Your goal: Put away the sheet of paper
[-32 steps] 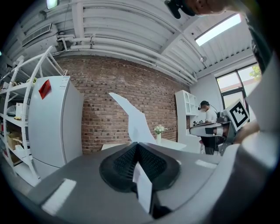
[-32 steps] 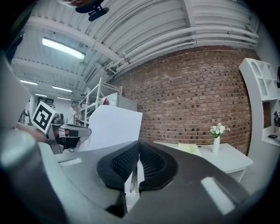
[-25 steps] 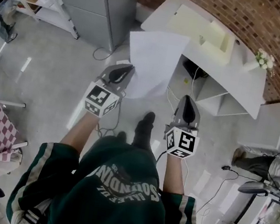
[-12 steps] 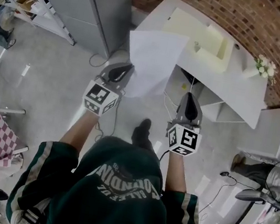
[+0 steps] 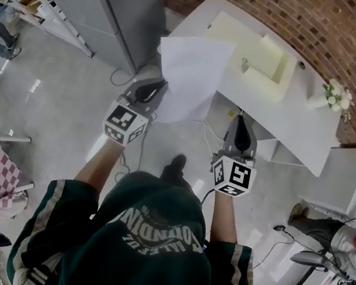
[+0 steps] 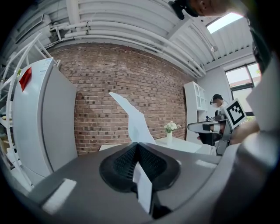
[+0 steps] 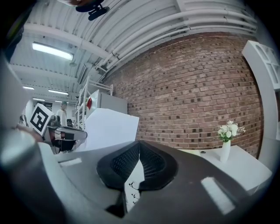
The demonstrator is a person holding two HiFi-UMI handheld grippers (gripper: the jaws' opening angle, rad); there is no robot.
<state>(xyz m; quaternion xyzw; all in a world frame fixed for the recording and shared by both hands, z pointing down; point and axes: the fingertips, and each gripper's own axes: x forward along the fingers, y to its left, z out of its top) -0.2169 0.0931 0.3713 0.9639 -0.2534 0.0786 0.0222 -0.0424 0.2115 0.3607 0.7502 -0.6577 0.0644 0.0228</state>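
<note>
Firmly, left tool point(image 5: 155, 87) pinches sheet of paper point(image 5: 191, 72); right tool point(image 5: 239, 120) — closed.

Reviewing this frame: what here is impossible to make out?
Head view: the paper, clamped in the left tool, covers one corner of the desk.
Head view: the small item at the cream tray is too small to name.
Head view: the shelves under the desk are mostly hidden by its top.
Left gripper view: the paper shows edge-on, so its faces are unreadable.
</note>
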